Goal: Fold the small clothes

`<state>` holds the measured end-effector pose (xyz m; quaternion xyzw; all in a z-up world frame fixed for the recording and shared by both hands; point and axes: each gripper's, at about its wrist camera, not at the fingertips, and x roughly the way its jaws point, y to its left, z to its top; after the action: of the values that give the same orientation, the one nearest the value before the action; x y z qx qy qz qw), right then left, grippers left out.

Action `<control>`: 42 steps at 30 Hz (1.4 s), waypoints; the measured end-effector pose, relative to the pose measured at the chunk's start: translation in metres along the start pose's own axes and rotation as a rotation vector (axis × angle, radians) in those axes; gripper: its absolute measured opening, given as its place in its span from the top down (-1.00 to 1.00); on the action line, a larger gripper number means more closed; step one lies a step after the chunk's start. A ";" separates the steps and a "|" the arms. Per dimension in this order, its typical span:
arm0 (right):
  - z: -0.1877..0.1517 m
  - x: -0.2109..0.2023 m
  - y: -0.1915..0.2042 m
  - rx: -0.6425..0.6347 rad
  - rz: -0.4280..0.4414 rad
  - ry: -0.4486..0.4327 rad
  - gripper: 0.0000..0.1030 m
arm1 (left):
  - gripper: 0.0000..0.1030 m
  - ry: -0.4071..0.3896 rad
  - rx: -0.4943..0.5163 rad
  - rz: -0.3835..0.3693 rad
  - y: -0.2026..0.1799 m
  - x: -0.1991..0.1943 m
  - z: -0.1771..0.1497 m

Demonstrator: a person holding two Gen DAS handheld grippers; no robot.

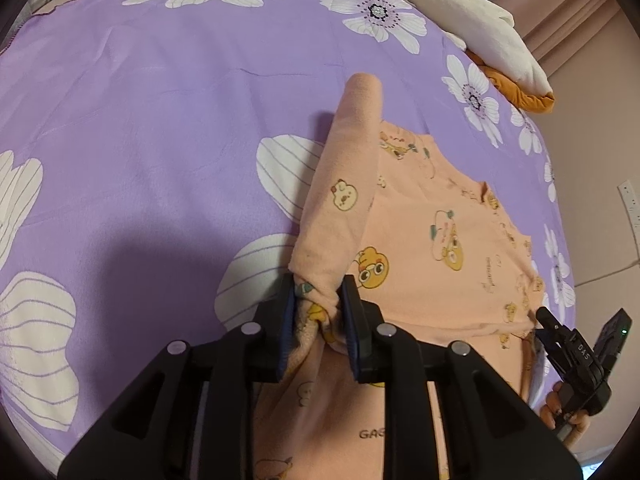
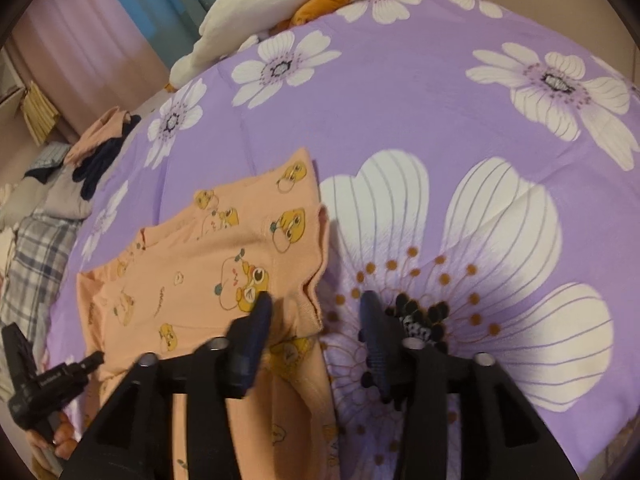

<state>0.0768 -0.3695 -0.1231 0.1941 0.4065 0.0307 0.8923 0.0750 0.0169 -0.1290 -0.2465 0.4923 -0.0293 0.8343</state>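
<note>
Peach top (image 1: 444, 240) with little cartoon animals, flat on the purple flowery sheet (image 1: 160, 120). Left gripper (image 1: 320, 312) pinched tight on a bunch of the top, with one sleeve (image 1: 352, 152) sticking up and away. Right gripper (image 2: 316, 308) wide apart over the top's edge, holding nothing. White and orange plush (image 2: 256, 12) far off at the bed's end.

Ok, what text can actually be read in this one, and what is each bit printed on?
"GAS": on the peach garment, near the bottom edge; the rest is hidden by the left gripper.
"DAS": on the right gripper, seen from the left wrist.
Small script on the garment's chest: too small to read.
Lettering on the left gripper's body: blurred.
</note>
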 end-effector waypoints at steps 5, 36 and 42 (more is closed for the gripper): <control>0.019 0.004 -0.004 0.003 0.043 0.005 -0.27 | -0.05 -0.047 0.018 -0.001 -0.001 -0.012 0.018; 0.110 0.040 0.091 -0.250 0.161 -0.016 0.82 | 0.81 -0.224 0.032 -0.096 -0.026 -0.020 0.108; 0.143 0.054 0.115 -0.288 0.131 -0.067 0.85 | 0.81 -0.236 0.029 -0.068 -0.029 -0.011 0.131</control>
<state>0.2294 -0.2981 -0.0339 0.0911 0.3545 0.1406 0.9199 0.1848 0.0452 -0.0555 -0.2527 0.3813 -0.0354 0.8885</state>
